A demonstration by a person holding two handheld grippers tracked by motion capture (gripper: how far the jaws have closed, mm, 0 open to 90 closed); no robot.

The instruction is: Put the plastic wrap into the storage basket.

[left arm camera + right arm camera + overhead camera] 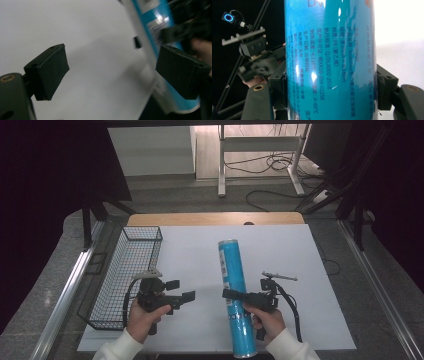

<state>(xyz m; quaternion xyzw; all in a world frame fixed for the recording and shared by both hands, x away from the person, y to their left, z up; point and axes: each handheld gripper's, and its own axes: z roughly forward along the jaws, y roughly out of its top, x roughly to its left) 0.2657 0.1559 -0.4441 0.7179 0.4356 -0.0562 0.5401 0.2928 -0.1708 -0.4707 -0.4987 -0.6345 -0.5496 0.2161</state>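
Right gripper [229, 294] clamps the blue tube [234, 292] between its pads (print faces its camera). Left gripper [181, 290] hangs open, empty, tube to its right, wire basket [127, 270] just behind.

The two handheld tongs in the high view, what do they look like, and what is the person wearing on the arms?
Both are black pistol-shaped tools. The left tongs carry a grey three-cornered plate on top; their jaws end in flat, square black pads. The right tongs have a grey toothed bar above the body and a black cable looping behind. The sleeves are white with ribbed cuffs.
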